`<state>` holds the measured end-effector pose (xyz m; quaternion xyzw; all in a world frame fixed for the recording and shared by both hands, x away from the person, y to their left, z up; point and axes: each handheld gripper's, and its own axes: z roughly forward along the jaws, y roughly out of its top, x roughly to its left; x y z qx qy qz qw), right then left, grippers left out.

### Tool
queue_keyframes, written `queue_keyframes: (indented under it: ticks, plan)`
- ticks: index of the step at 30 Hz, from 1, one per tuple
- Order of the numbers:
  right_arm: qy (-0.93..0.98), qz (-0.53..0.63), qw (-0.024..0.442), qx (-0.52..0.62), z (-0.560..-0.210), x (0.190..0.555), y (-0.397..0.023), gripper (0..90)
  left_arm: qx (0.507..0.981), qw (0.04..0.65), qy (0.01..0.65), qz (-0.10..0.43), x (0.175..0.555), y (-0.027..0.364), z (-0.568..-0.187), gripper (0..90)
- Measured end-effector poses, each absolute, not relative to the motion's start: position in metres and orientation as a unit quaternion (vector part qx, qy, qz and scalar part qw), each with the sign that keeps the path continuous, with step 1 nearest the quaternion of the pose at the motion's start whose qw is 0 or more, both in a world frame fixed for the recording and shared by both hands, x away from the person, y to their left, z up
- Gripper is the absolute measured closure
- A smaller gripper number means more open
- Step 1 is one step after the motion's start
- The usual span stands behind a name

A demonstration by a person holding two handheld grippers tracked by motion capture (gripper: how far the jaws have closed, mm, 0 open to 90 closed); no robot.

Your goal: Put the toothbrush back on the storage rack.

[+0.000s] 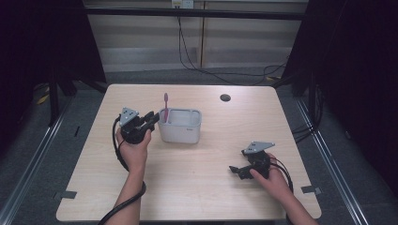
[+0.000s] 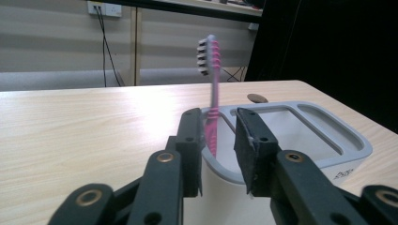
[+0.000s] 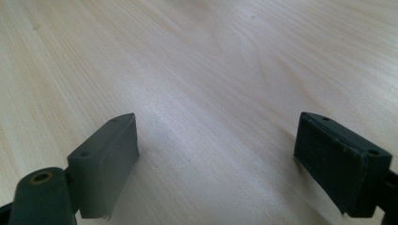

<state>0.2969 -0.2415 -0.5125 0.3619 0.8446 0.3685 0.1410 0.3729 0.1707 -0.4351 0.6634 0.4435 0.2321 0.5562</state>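
On the left side of the light wooden desk (image 1: 197, 187), the person's left hand (image 1: 133, 152) holds the left claw (image 1: 151, 120) just beside the left wall of a white divided holder (image 1: 180, 131). Its jaws stand slightly apart with nothing between them, pointing at the holder's near corner. A pink toothbrush (image 1: 165, 107) stands upright in the holder's left end, bristle head up; in the left gripper view the toothbrush (image 2: 213, 103) rises just beyond the gap between the jaws. Farther back on the desk is a small dark round grommet (image 1: 225, 97). Toward the right front, well apart from the holder, the right hand (image 1: 274, 180) holds the right claw (image 1: 234, 171) low over bare wood, jaws spread wide and empty.
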Motion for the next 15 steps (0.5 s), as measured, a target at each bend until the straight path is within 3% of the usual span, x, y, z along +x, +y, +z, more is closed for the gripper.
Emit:
queue_keyframes:
  ticks: [15]
  plan:
    - [0.845, 0.368, 0.141, 0.362, -0.5125, 0.2969, -0.2415, 13.4, 0.677, 0.541, 0.439, 0.237, 0.3716, 0.1749, -0.4318, 46.4]
